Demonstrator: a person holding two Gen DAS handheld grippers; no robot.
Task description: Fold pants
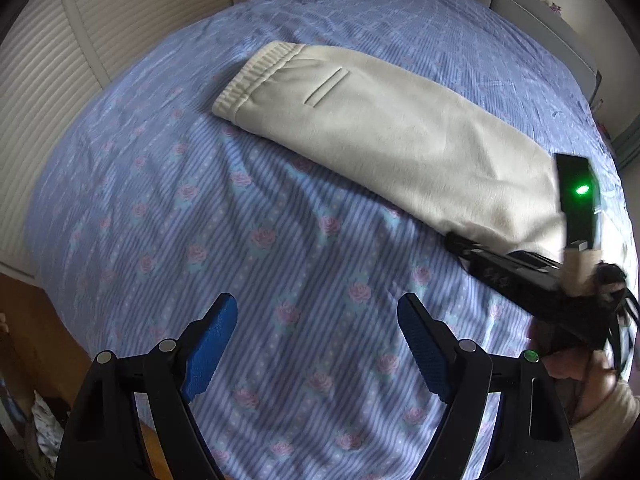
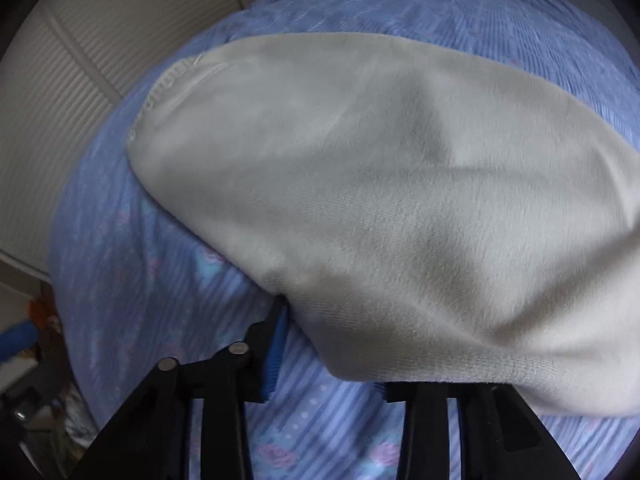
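Cream fleece pants (image 1: 384, 128) lie folded lengthwise on the bed, with the elastic waistband (image 1: 248, 76) at the far left and the legs running to the right. My left gripper (image 1: 316, 344) is open and empty above bare bedsheet, well short of the pants. My right gripper (image 1: 456, 240) reaches in from the right at the leg end of the pants. In the right wrist view the pants (image 2: 400, 200) drape over my right gripper (image 2: 332, 344). Its left finger (image 2: 276, 344) shows and its right finger is hidden under cloth. The leg end looks lifted off the bed.
The bed is covered by a blue striped sheet with pink roses (image 1: 240, 240). A white slatted wardrobe (image 1: 60, 80) stands at the left. A headboard (image 1: 540, 12) is at the far right. The bed's near left edge drops to a wooden floor (image 1: 36, 340).
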